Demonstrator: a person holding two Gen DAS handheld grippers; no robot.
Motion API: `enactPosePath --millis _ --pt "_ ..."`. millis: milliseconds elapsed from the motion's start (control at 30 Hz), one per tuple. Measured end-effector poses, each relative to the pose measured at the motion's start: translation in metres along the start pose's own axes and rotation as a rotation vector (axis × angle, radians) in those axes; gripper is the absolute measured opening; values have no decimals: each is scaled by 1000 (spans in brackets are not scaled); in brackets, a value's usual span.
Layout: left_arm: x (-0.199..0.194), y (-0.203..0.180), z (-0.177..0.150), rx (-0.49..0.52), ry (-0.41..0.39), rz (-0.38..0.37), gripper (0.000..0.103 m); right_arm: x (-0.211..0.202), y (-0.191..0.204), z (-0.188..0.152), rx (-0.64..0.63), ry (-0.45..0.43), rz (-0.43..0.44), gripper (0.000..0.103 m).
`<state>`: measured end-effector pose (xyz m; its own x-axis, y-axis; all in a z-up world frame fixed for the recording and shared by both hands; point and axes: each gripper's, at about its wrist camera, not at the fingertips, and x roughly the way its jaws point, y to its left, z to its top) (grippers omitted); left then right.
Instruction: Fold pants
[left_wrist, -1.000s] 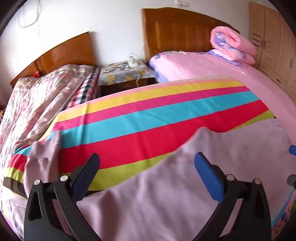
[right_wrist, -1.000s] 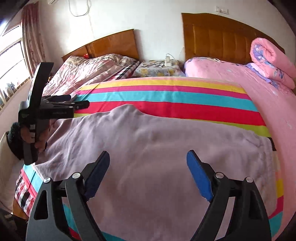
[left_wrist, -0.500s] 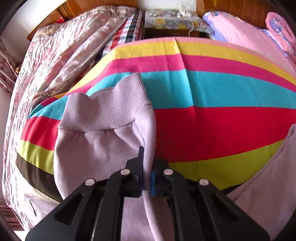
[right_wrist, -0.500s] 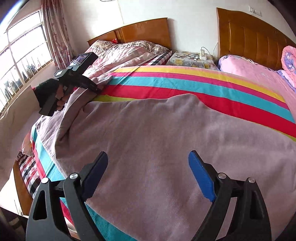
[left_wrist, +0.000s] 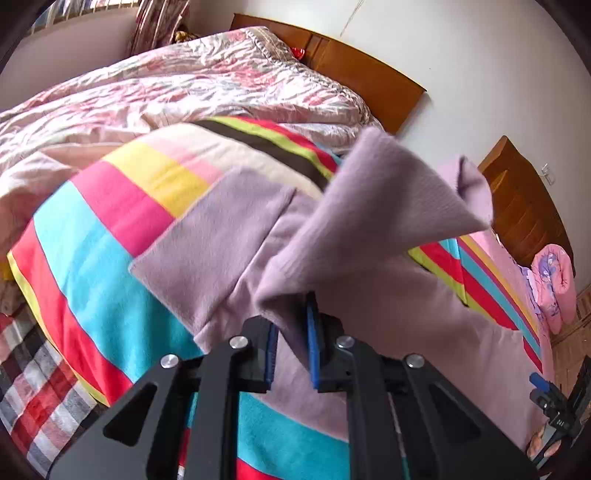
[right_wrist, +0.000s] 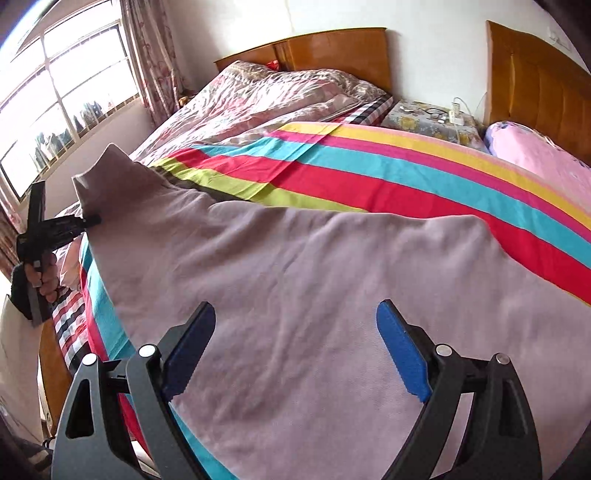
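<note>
Left gripper: jaws pinched on one end of the pants, which a second ago lay untouched with these jaws wide.
Change: that end now hangs lifted off the striped bedspread.
Right gripper: jaws wide, empty, hovering over the flat part of the pants.
Pants: spread across the bed, one end raised.
Meaning: the first fold seems under way, the lifted end probably ready to carry across.

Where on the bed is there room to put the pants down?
Free: striped sheet between the pants and the nightstand. Crowded: the rumpled floral quilt to the left, and the near side under the pants.
</note>
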<state>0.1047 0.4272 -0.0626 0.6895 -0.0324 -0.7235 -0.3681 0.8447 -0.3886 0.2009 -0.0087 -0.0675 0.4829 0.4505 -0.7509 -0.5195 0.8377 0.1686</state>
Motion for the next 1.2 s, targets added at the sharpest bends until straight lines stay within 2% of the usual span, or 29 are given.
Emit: enactPosePath --millis 33,100,167,200,233,267,300,333,400,467,533,567,600,633,667,700,767,800,867,933,1000,1067,1100,1200 --pt "7 3 -4 8 5 -19 30 7 10 5 -28 12 3 86" --pt "7 -6 -7 57 -33 -22 48 17 29 15 -80 30 9 86" --pt "0 -21 -7 95 -98 -11 49 22 48 26 -128 27 14 86" --pt "-3 -31 -9 123 -131 10 48 24 57 32 -153 22 16 86" --pt "-6 -46 -10 171 -181 53 41 25 64 39 -177 15 15 86" --pt "-12 -62 -16 252 -225 89 26 26 70 48 -200 4 12 86" --pt "-14 -82 -24 357 -249 112 19 27 76 58 -216 -13 6 86" --pt "-14 -102 -35 471 -258 122 17 26 79 69 -222 -30 4 86" --pt "-9 -137 -63 676 -242 110 15 27 86 93 -229 -63 9 86" --pt "6 -158 -92 841 -174 75 15 32 97 119 -241 -90 32 86" --pt "17 -164 -113 913 -109 31 18 40 114 146 -264 -101 90 86" --pt "19 -164 -117 914 -91 30 21 47 126 160 -280 -97 136 87" --pt "18 -160 -117 893 -82 29 38 54 141 173 -308 -92 191 87" --pt "12 -152 -119 862 -91 19 49 60 158 183 -346 -92 241 87" --pt "4 -145 -116 820 -112 5 70 67 179 192 -400 -97 297 87" --pt "-7 -135 -111 765 -135 -12 79 74 202 200 -454 -102 358 86" --pt "-24 -108 -94 600 -146 -76 82 94 244 211 -546 -92 466 85" --pt "-30 -88 -82 486 -154 -94 86 112 266 213 -608 -71 500 80" --pt "-37 -42 -58 235 -161 -93 86 153 300 216 -681 10 515 73" --pt "-34 7 -37 -11 -147 -56 86 194 317 218 -703 76 499 62" --pt "-30 48 -24 -171 -135 -34 84 231 320 223 -675 141 486 58" --pt "-25 79 -18 -271 -117 -2 77 253 316 227 -643 179 494 58" --pt "-22 88 -16 -296 -111 -24 76 260 315 227 -627 212 517 58" --pt "-17 93 -6 -300 -120 -27 76 266 316 217 -664 257 547 56"
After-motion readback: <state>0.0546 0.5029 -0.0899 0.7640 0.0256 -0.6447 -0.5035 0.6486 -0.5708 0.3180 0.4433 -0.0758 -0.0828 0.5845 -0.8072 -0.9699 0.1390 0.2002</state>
